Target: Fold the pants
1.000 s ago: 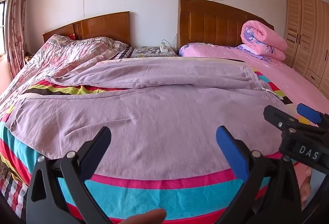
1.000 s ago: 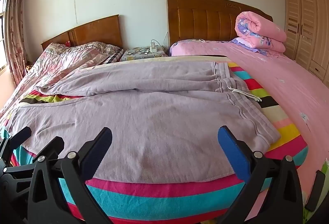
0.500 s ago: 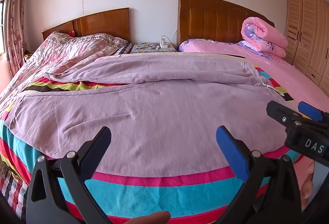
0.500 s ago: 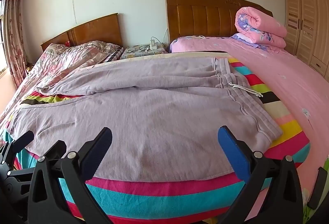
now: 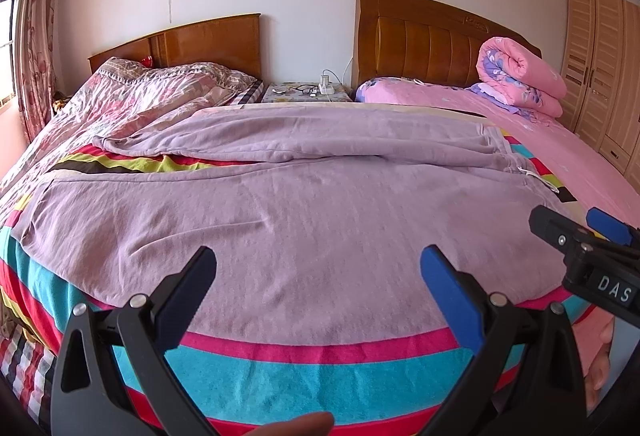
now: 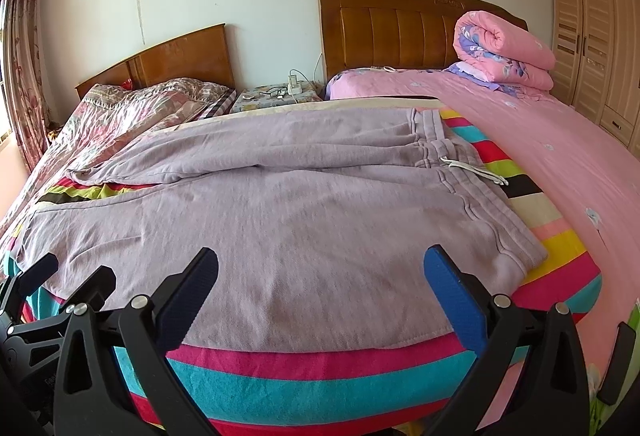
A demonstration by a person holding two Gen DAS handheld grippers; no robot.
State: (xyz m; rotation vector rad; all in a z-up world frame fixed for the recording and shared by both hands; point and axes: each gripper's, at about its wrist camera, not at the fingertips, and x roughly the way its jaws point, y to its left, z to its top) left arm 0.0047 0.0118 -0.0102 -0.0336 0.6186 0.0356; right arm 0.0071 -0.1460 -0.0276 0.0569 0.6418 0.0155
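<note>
Two tongs hang open above lilac sweatpants on a bed.

The sweatpants (image 6: 304, 220) lie flat on a striped blanket (image 6: 304, 380) over the bed, with the waistband (image 6: 472, 196) and its white drawstring (image 6: 476, 172) to the right, and the legs reaching to the left. The left tongs (image 5: 318, 272) are spread wide above the near edge of the cloth, holding nothing. The right tongs (image 6: 320, 272) are also spread wide and empty, near the waistband side. A rolled pink quilt (image 6: 504, 52) rests by the far headboard (image 6: 400, 28).
</note>
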